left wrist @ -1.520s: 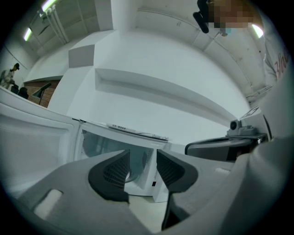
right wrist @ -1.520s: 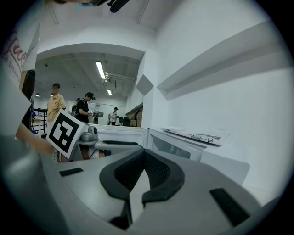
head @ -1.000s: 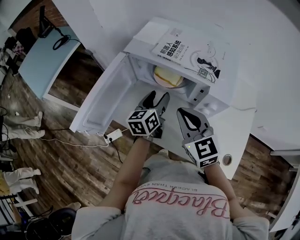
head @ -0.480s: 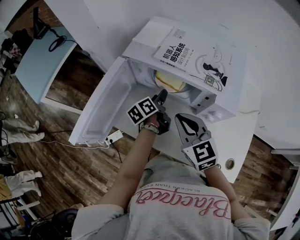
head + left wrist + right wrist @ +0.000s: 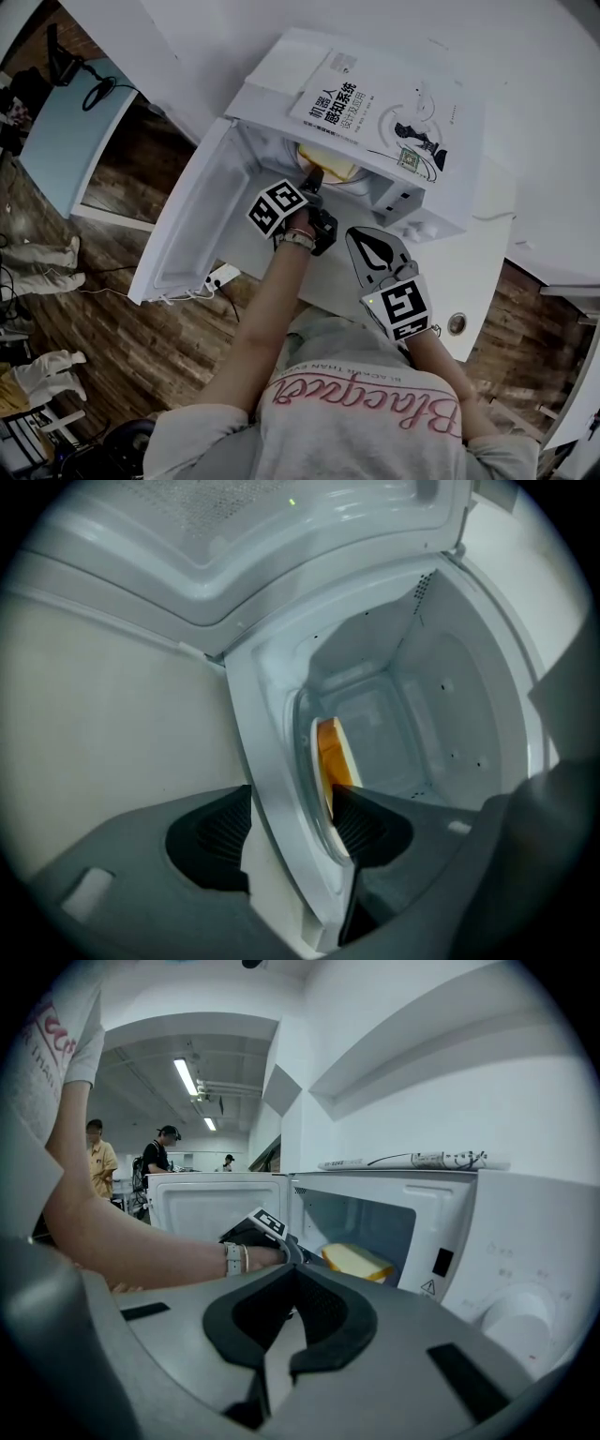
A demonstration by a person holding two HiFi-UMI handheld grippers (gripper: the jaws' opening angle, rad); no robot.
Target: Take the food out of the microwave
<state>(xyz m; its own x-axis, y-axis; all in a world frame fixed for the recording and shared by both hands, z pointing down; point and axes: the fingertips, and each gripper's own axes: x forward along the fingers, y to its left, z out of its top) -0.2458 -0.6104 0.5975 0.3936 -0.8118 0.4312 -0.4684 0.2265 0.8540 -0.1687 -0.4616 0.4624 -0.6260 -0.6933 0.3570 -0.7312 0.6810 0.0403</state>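
**A:** Head view, nearest first: what are the two tools doing?

**B:** The right gripper point(image 5: 366, 242) hangs in front of the person's grey shirt point(image 5: 356, 403), over the white counter point(image 5: 480, 281) before the microwave point(image 5: 277, 75). Its jaws are pressed together with nothing between them, and it is well short of the opening.

**A:** And the other?

**B:** The left gripper point(image 5: 314, 178) sits at the end of an outstretched arm point(image 5: 272, 309). Its tips are at the mouth of the oven, beside the door point(image 5: 192, 225), which stands open to the left.

**A:** How do its jaws stand?

**B:** Apart. The left gripper view is rolled on its side. There the jaws straddle the white sill point(image 5: 272, 761) of the opening and the edge of a clear plate point(image 5: 306, 789) just behind it. One pad is outside the sill and the other lies over the plate's edge. I cannot tell whether either pad touches, and nothing is clamped.

**A:** Where is the food?

**B:** The food point(image 5: 328, 752), a yellow slice with a browner crust, lies on that plate inside the cavity. It is just beyond the tip of the inner pad, towards the front of the oven. The right gripper view shows it past the left gripper's marker cube.

**A:** Anything farther?

**B:** A book point(image 5: 384, 108) lies flat on the oven's roof.
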